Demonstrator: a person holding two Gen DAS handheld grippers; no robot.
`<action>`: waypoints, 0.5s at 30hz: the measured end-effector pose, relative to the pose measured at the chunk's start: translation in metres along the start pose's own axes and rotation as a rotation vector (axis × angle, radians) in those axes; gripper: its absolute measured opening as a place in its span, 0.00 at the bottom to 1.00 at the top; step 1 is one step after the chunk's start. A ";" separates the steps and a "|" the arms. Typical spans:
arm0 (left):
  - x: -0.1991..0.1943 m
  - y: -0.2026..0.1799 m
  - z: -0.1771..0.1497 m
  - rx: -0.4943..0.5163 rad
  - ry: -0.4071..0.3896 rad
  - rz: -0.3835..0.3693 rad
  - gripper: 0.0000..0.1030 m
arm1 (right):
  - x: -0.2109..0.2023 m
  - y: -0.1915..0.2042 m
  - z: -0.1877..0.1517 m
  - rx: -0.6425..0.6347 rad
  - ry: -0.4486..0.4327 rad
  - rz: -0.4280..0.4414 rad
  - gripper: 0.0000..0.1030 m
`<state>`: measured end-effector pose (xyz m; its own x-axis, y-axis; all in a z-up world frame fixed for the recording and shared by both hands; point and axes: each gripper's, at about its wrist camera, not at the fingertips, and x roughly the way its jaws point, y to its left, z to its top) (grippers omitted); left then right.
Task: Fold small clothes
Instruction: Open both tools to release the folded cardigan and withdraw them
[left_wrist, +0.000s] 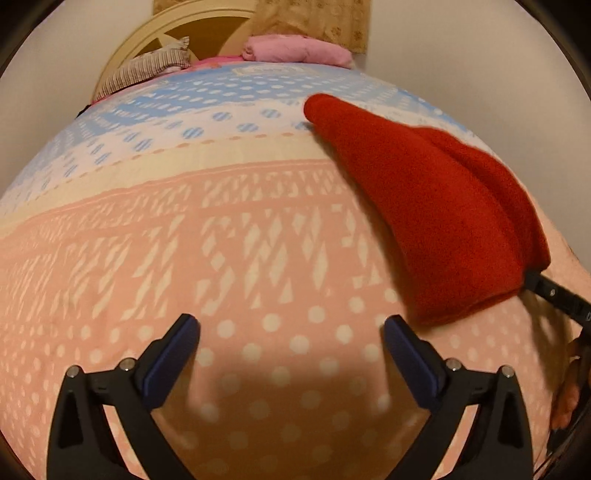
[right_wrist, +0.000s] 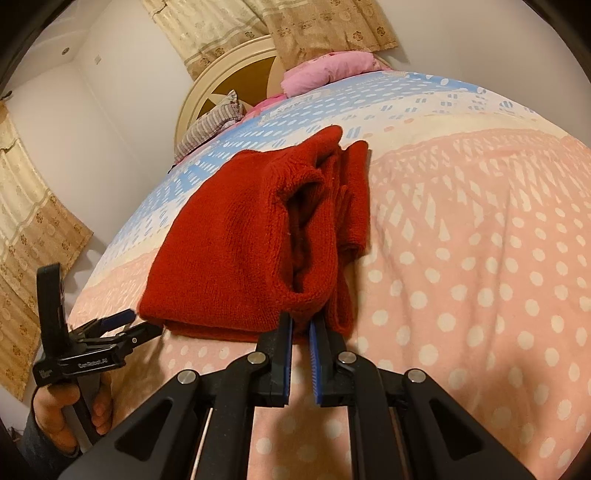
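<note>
A: While the left gripper (left_wrist: 291, 332) hangs over bare bedspread (left_wrist: 221, 240) at the bottom centre of its own view, where does the red knitted sweater (left_wrist: 436, 221) lie from it?

B: Up and to the right. The folded sweater runs as a long band from the upper centre of that frame down to the lower right, its near corner just beside the right-hand fingertip. Nothing is between the jaws; they are spread wide.

A: And in the right wrist view?

B: Going left to right: the left gripper (right_wrist: 125, 325) sits at the lower left, held in a hand (right_wrist: 70, 406), its tips just beside the sweater's (right_wrist: 229, 240) near left corner. The sweater fills the centre, long axis running away toward the headboard (right_wrist: 229, 62). At bottom centre the right gripper (right_wrist: 301, 325) is pressed together on the sweater's near edge, by the neck opening.

A: So which is nearer?

B: The right one is already pinching it. The left points steeply down, close alongside; I judge it needs a short shift toward that left corner.
</note>
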<state>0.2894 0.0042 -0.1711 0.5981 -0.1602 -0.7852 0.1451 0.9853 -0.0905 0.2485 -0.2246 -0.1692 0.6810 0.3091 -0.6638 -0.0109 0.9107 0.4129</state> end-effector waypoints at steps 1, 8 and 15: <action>-0.005 0.001 -0.001 -0.008 -0.008 -0.023 0.99 | -0.001 -0.001 -0.001 0.006 -0.003 0.000 0.08; -0.045 0.004 -0.001 0.001 -0.156 -0.018 1.00 | -0.039 0.005 -0.007 -0.032 -0.138 -0.095 0.09; -0.028 -0.005 0.042 0.003 -0.208 -0.017 1.00 | -0.023 0.037 0.046 -0.128 -0.094 -0.039 0.17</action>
<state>0.3054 0.0016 -0.1228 0.7456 -0.1863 -0.6398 0.1590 0.9821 -0.1007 0.2662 -0.2110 -0.1099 0.7481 0.2512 -0.6142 -0.0723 0.9509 0.3008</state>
